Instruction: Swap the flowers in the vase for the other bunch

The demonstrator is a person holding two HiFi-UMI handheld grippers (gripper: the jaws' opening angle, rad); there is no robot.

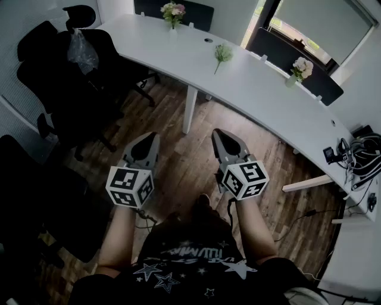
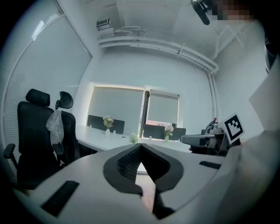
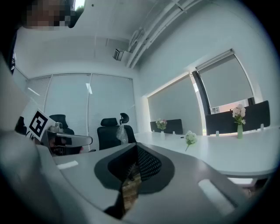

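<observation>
A long white desk point(image 1: 256, 95) curves across the upper frame, with black chairs point(image 1: 65, 77) at upper left. Low at centre, the left gripper point(image 1: 152, 137) and right gripper point(image 1: 218, 133) are both pressed together and empty. On the desk, a pink-flowered vase point(image 1: 173, 15) stands at top centre and a second vase point(image 1: 300, 70) at upper right. The loose bunch point(image 1: 222, 55) lies between them.

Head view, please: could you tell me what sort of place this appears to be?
Most likely an office or meeting room. A long curved white desk carries dark divider screens along its far edge, black swivel chairs stand beside it, and a roller blind covers the window.
</observation>
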